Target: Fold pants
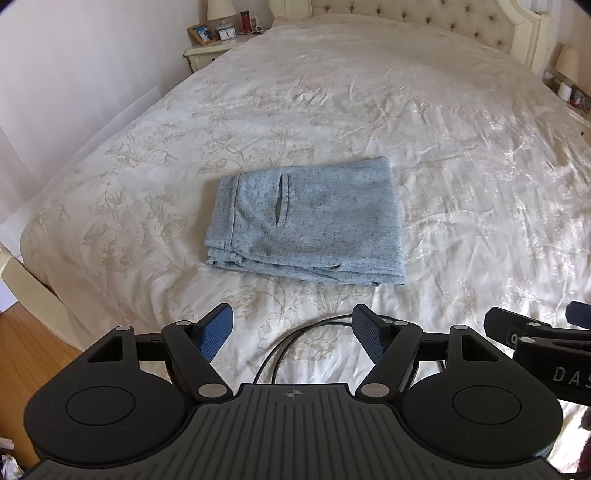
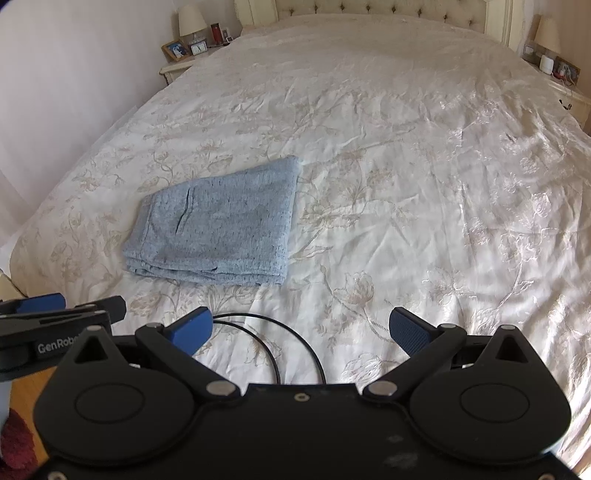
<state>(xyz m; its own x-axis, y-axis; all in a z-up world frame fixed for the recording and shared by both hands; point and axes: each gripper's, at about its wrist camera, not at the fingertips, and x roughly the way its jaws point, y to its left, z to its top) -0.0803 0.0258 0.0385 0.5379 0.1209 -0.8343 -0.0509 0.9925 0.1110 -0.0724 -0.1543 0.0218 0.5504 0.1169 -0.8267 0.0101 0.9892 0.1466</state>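
The light blue pants [image 1: 306,221] lie folded into a flat rectangle on the bed, pocket slit facing up; they also show in the right wrist view [image 2: 218,225], left of centre. My left gripper [image 1: 293,332] is open and empty, held above the bed's near edge, short of the pants. My right gripper [image 2: 301,332] is open and empty too, beside the left one and to the right of the pants. The right gripper's side shows at the right edge of the left wrist view [image 1: 535,332], and the left gripper shows at the left edge of the right wrist view [image 2: 59,314].
A cream floral bedspread [image 1: 443,147] covers the bed. A black cable [image 2: 266,339] loops on it below the grippers. A nightstand [image 1: 210,48] with a lamp, a clock and a photo stands far left; another nightstand [image 2: 565,88] stands far right. A tufted headboard [image 1: 424,18] is behind. Wood floor [image 1: 33,347] shows at the left.
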